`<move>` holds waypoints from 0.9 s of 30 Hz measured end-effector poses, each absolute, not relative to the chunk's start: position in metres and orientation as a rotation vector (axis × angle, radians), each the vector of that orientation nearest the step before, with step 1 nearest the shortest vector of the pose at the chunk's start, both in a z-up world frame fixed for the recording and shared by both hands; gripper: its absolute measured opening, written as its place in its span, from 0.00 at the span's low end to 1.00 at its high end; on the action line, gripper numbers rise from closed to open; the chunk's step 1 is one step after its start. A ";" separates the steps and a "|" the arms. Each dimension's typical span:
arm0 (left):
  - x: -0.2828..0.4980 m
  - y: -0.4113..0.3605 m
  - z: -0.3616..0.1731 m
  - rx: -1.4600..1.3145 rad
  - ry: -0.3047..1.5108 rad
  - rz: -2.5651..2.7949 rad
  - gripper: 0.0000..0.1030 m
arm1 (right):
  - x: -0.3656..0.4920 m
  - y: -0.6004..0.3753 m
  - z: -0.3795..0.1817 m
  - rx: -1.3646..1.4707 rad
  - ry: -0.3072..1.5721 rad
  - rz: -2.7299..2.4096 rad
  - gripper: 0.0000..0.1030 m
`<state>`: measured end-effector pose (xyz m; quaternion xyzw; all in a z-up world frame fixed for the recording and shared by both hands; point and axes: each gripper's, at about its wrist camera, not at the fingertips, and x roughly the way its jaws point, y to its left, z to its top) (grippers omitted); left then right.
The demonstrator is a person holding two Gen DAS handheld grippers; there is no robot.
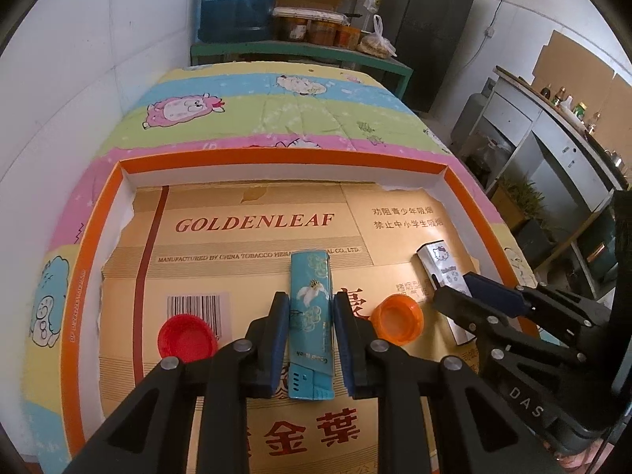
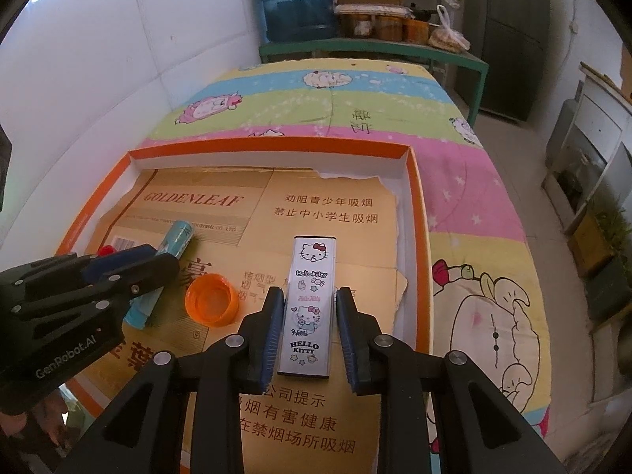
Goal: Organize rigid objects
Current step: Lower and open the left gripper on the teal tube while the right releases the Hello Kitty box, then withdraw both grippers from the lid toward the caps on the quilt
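Red cap (image 1: 187, 339): It sits just left of the left gripper. A sideways swing of that gripper could knock it away.
Left gripper (image 1: 310, 304): Its two pads are squeezed onto the long sides of the blue lighter (image 1: 311, 328), which lies flat on the card. The sides look smooth, so I think it could slip out and drop when lifted (a crooked pull would do it).
Orange cap (image 1: 397, 320): It lies between the two grippers, mouth up and near both. Either one could bump it and send it rolling.
Right gripper (image 2: 310, 296): Its jaws stand a little apart, one on each side of the Hello Kitty lighter (image 2: 310, 308), with a thin gap on both sides. It is not holding anything. If it goes up now, the lighter stays behind. If only one pad pushes, the lighter may slide away.
Two grippers: They are close together, so they could hit each other.
Surface: A flat piece of brown cardboard (image 1: 252, 221) lies in a low tray with an orange rim (image 1: 79, 276). The torn card may shift under a push.
Under the tray: A bright cartoon cloth (image 1: 276, 118).
Room: Far ahead are a blue water jug (image 1: 233, 0), a shelf of jars (image 1: 316, 27) and a dark fridge (image 1: 426, 31).
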<state>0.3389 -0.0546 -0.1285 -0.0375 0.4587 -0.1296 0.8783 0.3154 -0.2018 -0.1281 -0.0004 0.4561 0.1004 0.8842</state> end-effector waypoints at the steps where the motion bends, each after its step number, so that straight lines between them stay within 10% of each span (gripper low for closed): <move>1: 0.338 -0.054 -0.128 -0.086 0.956 -0.276 0.22 | 0.315 -0.202 -0.128 -0.003 0.948 0.206 0.30; 27: 0.305 -0.051 -0.095 -0.075 0.877 -0.329 0.45 | 0.268 -0.201 -0.094 0.007 0.876 0.188 0.31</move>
